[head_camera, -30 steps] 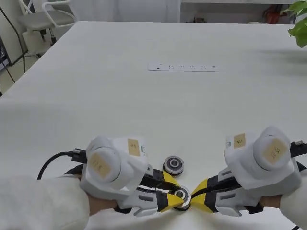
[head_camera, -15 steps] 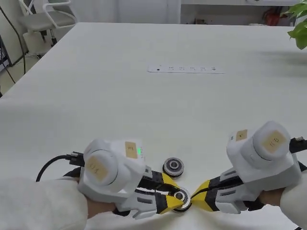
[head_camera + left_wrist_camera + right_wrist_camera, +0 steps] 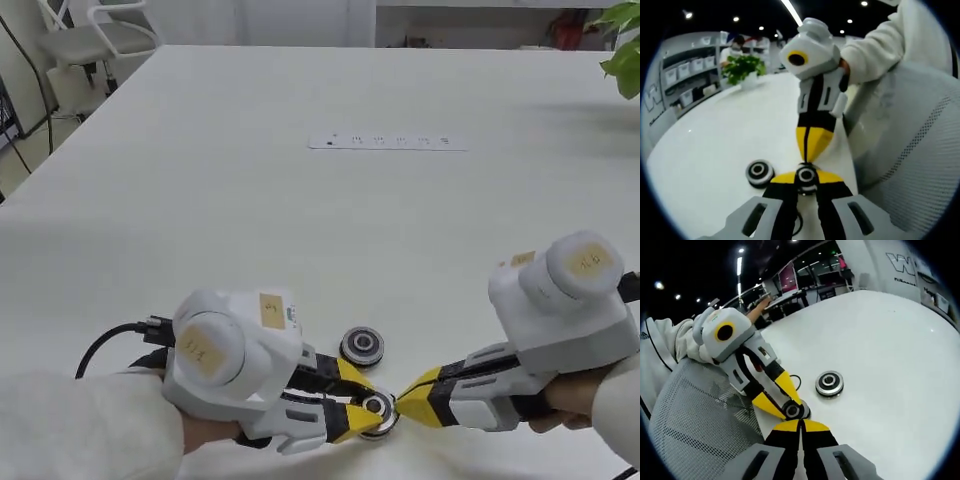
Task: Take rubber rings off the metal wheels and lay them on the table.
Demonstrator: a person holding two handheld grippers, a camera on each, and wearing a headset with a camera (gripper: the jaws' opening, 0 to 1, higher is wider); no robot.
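Observation:
A small metal wheel (image 3: pixel 378 406) with a black rubber ring sits between the yellow tips of my left gripper (image 3: pixel 368 412), which is shut on it just above the table's near edge. My right gripper (image 3: pixel 403 404) comes in from the right with its jaws together, pinching the ring at the wheel's rim. In the left gripper view the held wheel (image 3: pixel 806 176) lies between my own tips, and the right gripper (image 3: pixel 808 159) points down onto it. In the right gripper view my tips (image 3: pixel 800 424) touch the wheel (image 3: pixel 793 410). A second ringed wheel (image 3: pixel 361 345) lies flat on the table just behind.
A white power strip (image 3: pixel 387 142) lies mid-table on the white table (image 3: pixel 250 200). A black cable (image 3: pixel 105 338) trails from the left gripper. A chair (image 3: pixel 100 35) stands at the far left corner and a plant (image 3: pixel 625 50) at the far right. A mesh chair (image 3: pixel 690 415) is behind me.
The right gripper's body has swung up and to the right while its tips stay at the wheel. The left gripper and held wheel have barely moved.

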